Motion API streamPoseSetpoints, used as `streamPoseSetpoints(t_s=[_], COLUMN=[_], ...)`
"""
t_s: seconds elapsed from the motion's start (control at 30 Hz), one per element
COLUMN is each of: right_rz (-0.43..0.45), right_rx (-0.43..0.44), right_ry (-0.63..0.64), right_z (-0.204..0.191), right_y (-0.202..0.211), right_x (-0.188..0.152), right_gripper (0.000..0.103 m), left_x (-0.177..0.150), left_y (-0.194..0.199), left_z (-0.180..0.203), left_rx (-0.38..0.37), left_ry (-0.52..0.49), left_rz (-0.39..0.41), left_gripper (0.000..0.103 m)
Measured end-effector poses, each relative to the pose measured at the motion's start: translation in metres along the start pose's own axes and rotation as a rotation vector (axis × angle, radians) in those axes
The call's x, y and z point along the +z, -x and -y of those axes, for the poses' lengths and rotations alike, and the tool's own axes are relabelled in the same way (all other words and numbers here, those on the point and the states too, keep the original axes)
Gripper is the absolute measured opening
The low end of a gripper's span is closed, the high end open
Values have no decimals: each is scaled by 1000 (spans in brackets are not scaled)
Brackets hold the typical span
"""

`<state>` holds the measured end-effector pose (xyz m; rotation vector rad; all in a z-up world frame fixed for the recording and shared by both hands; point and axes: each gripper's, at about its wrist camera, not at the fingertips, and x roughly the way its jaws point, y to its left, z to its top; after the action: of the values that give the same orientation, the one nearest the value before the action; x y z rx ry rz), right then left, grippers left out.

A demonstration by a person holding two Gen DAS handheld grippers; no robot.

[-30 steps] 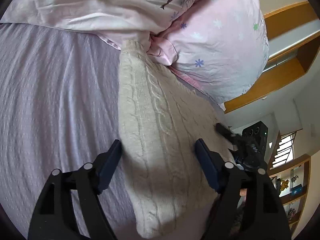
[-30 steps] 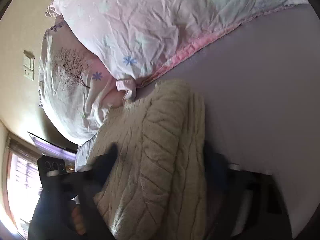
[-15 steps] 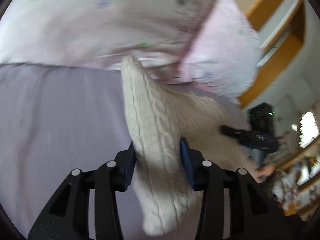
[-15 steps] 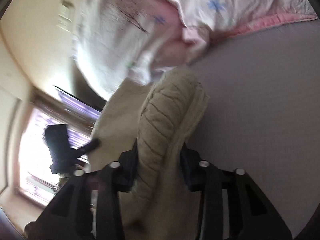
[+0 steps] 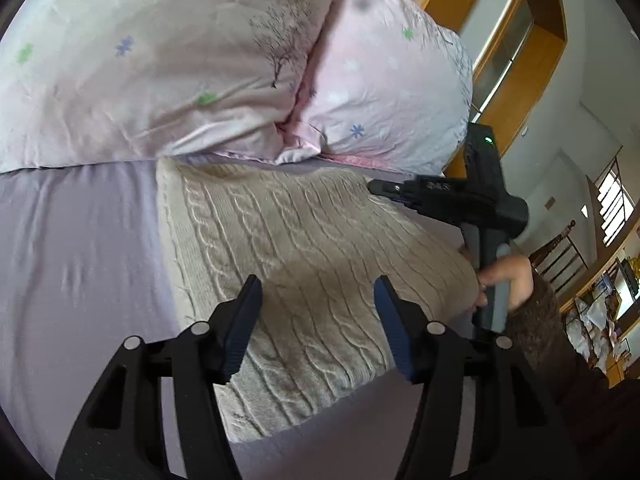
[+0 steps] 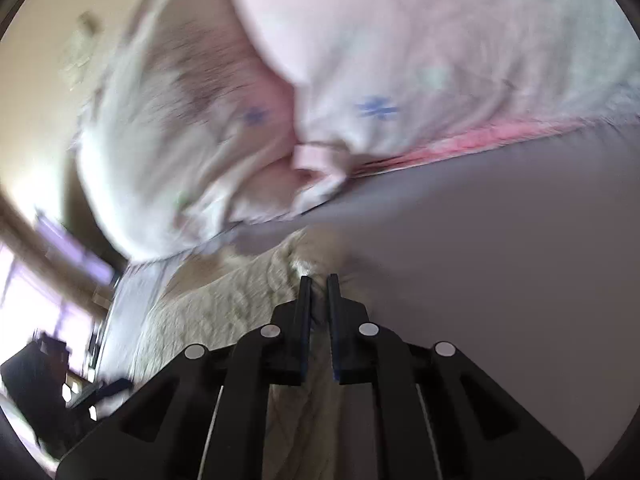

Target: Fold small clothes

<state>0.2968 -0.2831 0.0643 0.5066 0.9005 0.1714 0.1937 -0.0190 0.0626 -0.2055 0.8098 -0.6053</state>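
A cream cable-knit sweater (image 5: 304,248) lies folded on the lilac bed sheet (image 5: 80,264), just below the pillows. My left gripper (image 5: 318,292) is open and hovers over the sweater's near half, holding nothing. In the left wrist view my right gripper (image 5: 380,188) reaches in from the right at the sweater's far right edge. In the right wrist view my right gripper (image 6: 318,280) has its jaws nearly together on a pinched edge of the sweater (image 6: 224,312). That view is blurred by motion.
Two pale pink pillows (image 5: 168,64) with small flower prints lie against the sweater's far edge. A wooden headboard and shelving (image 5: 516,52) stand at the right. The sheet (image 6: 500,248) stretches to the right of the sweater.
My left gripper closed on the sweater half a second ago and has now opened and let go. The sweater now lies flatter and wider. My right gripper has closed tighter on the sweater's edge.
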Motion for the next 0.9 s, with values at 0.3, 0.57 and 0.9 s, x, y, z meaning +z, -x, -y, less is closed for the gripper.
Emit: streamPoseSetpoints(t_s=[0.3,0.57,0.9], right_rz=[131,-95,71], right_rx=[162,55,-125], right_ry=[74,166,226], right_z=[-24,-43,-59], right_y=[93,59,116], right_x=[-42,-119,-149], right_gripper=[54,53,102], left_x=[-18,-52,-73], left_y=[40,67,38], left_z=[-11,-8,-1], left_rx=[-6,65,318], left_ry=[39,101,110], left_rz=[37,43,-125], left_gripper=[77,96,101])
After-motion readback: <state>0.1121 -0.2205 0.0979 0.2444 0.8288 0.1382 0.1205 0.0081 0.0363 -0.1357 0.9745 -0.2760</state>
